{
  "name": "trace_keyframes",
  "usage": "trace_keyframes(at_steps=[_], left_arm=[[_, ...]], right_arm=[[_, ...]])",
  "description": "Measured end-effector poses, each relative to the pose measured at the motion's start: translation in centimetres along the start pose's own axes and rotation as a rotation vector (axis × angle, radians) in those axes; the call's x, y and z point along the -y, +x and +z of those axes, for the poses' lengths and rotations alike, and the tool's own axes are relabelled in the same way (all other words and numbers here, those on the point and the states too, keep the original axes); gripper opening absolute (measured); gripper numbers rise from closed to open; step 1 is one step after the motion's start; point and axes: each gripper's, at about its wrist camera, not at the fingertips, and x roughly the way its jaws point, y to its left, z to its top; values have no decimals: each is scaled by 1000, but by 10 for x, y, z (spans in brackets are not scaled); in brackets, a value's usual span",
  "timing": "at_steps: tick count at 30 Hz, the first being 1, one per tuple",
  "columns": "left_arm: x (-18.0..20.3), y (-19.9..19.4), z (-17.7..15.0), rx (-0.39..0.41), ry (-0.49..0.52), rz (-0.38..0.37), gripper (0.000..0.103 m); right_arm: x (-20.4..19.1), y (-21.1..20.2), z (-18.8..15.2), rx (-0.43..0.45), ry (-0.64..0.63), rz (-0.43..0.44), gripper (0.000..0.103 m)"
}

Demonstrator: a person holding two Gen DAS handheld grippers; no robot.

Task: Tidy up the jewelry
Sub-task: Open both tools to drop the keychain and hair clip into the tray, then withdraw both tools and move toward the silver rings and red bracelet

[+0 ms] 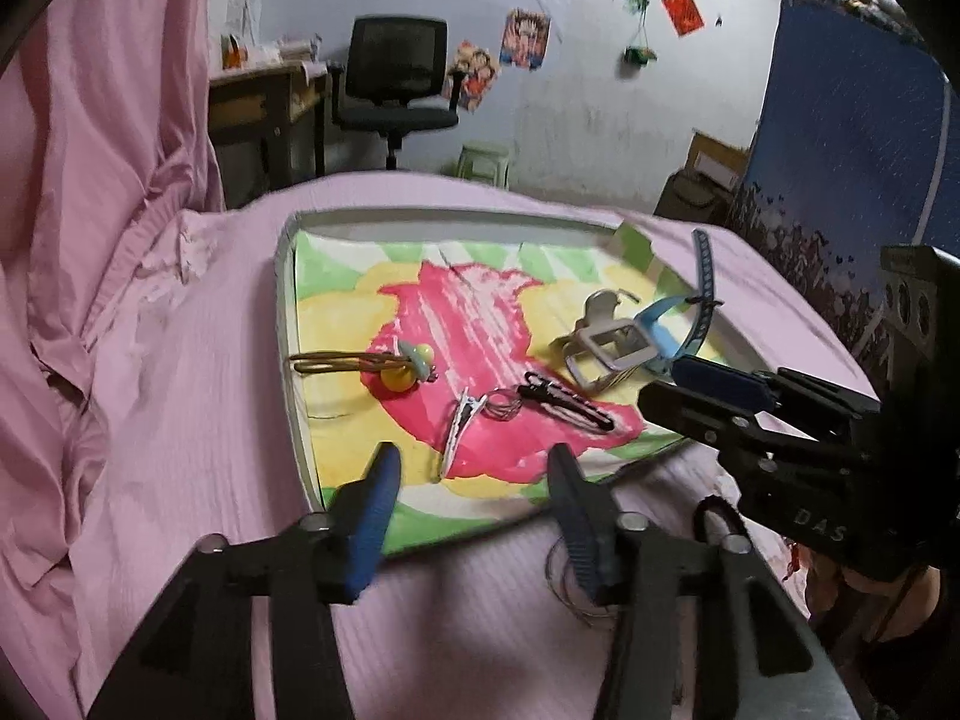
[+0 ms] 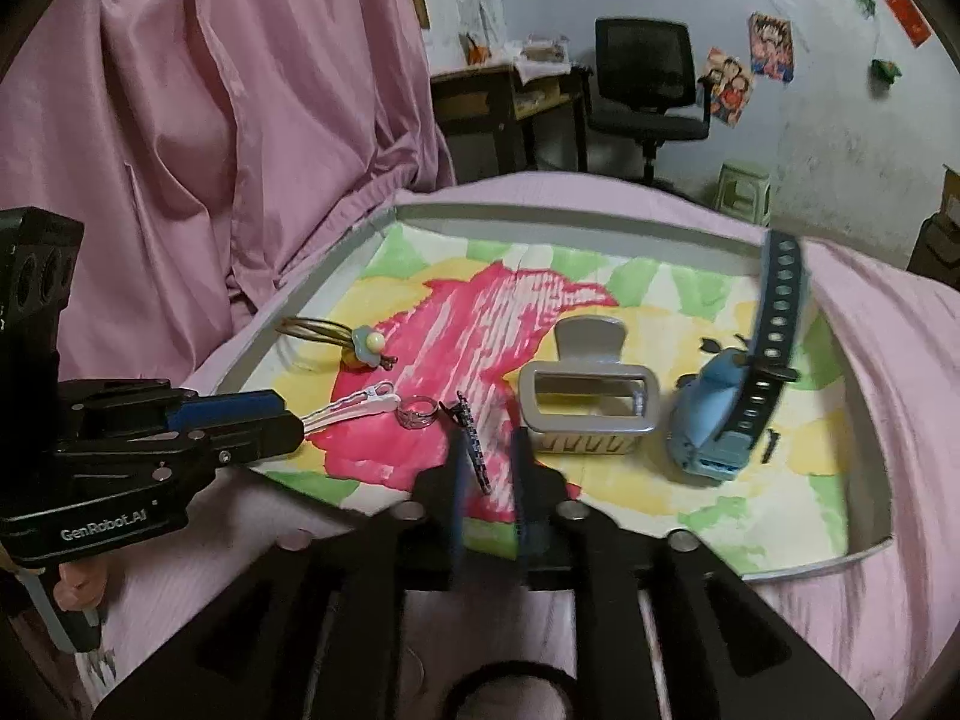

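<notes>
Pink sheets covered the bed (image 1: 198,450); jewelry lay in the shallow tray (image 2: 870,546). Left hand-held gripper (image 1: 474,468) gaped empty over a white hair clip (image 1: 459,426). Right hand-held gripper (image 2: 489,462), narrowly parted, partly hid a black hair clip (image 2: 471,429).

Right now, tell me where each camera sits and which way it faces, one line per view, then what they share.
Left wrist: on the left tool, looking forward and down at the tray; its own open fingers show, with the right tool entering from the right.
Right wrist: on the right tool, aimed down at the tray from its near right; its narrowly parted fingers show, with the left tool and a hand at left.
Shared: tray, claw clip, watch, ring, chair.
</notes>
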Motion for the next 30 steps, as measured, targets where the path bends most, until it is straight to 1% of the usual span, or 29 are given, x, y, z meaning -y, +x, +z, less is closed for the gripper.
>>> trace_keyframes(at_steps=[1,5,6,7,8,9,10,11,12,13,17,19,20,22,24,30], left_arm=[[1,-3,-2,10,-1,0,49],[4,-15,-8,55,-14,10,50],[4,-19,-10,69,-21,11,52],[5,-23,-12,85,-31,8,54],[5,-28,-14,106,-43,7,59],[6,-32,-16,126,-54,9,64],[7,-38,-19,153,-64,13,67],[9,-42,-22,170,-67,13,72],[11,-46,-23,186,-66,13,76],[14,-50,-25,202,-63,15,77],[27,-66,-34,261,-42,23,89],[33,-72,-39,285,-38,23,92],[35,-75,-41,294,-38,20,94],[40,-80,-46,314,-46,20,97],[44,-82,-51,327,-52,15,99],[56,-85,-61,338,-33,10,100]], right_arm=[[1,-4,0,14,2,-3,33],[7,-26,-6,78,8,-20,34],[8,-32,-7,95,12,-23,36],[9,-39,-9,115,18,-27,41],[11,-46,-12,139,23,-28,44],[13,-52,-14,159,27,-27,51],[15,-60,-17,182,29,-25,56],[16,-66,-19,201,29,-24,58],[17,-74,-23,223,29,-27,64],[18,-79,-25,238,28,-27,70],[20,-101,-35,304,36,-35,79],[23,-111,-41,332,41,-45,86],[24,-116,-42,344,44,-50,88],[27,-126,-47,371,54,-70,94],[32,-133,-52,388,63,-75,98],[45,-150,-66,415,57,-141,99]])
